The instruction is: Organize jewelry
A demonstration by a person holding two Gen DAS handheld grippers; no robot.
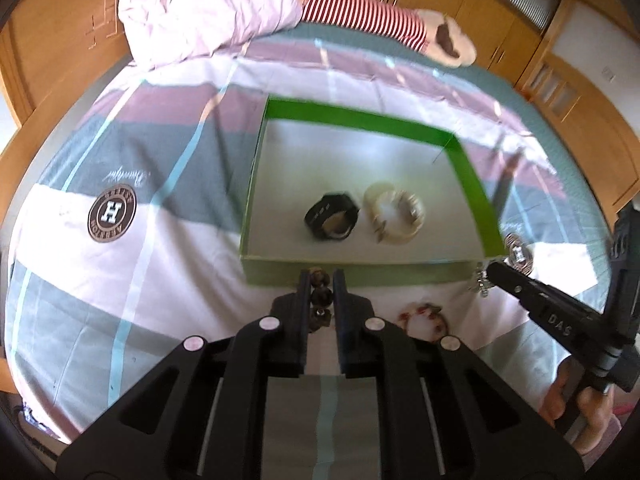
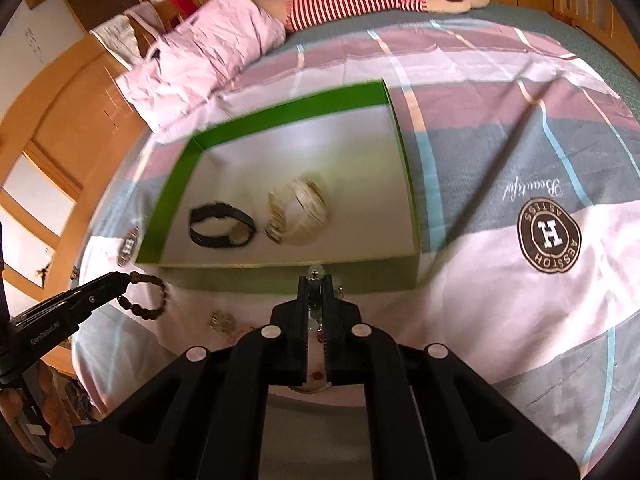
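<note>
left gripper [image 1: 322, 280] clamped on dark wooden bead bracelet [image 2: 150, 294], right gripper [image 2: 316, 280] clamped on silver bead bracelet [image 1: 482, 282], both just off the near wall of the green box [image 1: 360, 118]. in the box: black watch [image 1: 332, 218] beside cream bangle [image 1: 394, 214]. bedsheet [image 1: 140, 280] badge reads "h", "aestoh", script "beautiful". red bead bracelet [image 1: 424, 320] on sheet near its front edge.

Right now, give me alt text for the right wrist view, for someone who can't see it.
The right gripper is shut on a silvery beaded piece just before a green box on a patchwork bedspread. Inside the box lie a black band and a cream bracelet. At left, the left gripper holds a dark bead bracelet.
</note>
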